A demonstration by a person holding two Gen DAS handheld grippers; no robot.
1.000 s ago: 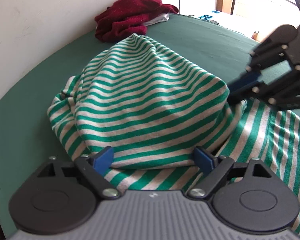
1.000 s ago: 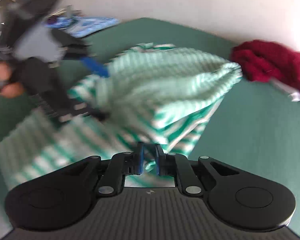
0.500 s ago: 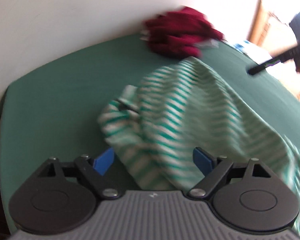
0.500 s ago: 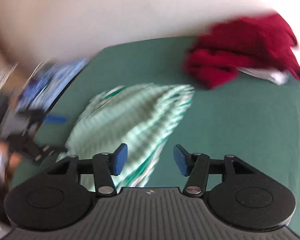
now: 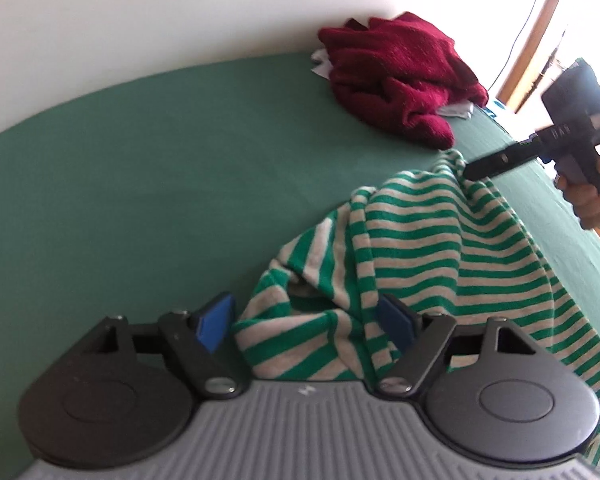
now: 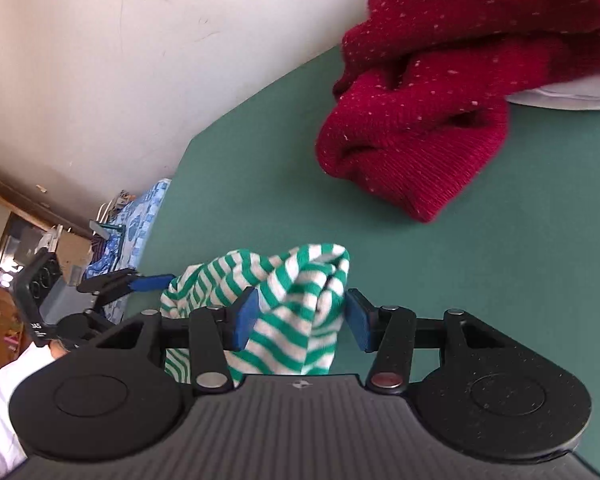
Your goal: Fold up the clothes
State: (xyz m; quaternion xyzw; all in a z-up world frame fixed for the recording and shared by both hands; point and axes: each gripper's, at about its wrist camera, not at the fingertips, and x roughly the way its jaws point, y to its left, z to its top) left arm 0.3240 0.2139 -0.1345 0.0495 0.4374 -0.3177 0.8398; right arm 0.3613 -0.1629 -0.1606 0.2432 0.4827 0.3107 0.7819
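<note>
your left gripper [image 5: 306,322] sits low over the near end of the green-and-white striped shirt [image 5: 428,264], which lies bunched on the green table cover [image 5: 148,184]. from the left wrist view the shirt's long axis runs from that near end, at the bottom middle, up and to the right toward the dark red knit sweater [image 5: 400,80]; its far tip stops just short of the sweater. the stripes cross the long axis on the main body and turn diagonal on the folded flap nearest you. your left jaws are closing with the shirt's near edge between them: the right pad is against or half hidden by the cloth, the left pad stands clear of it, so nothing is clamped. your right gripper [image 6: 300,320] is at the opposite end. in the right wrist view a peaked fold of the shirt [image 6: 288,312] rises between its blue pads; the jaws stand partly apart, and the cloth brushes the left pad while a gap shows at the right pad, so there is no grip there either. the sweater [image 6: 452,92] lies heaped just beyond, with a white cloth [image 6: 572,94] under its edge. in the left wrist view, your hand [image 5: 592,196] wraps the right gripper's handle, at the right edge.
</note>
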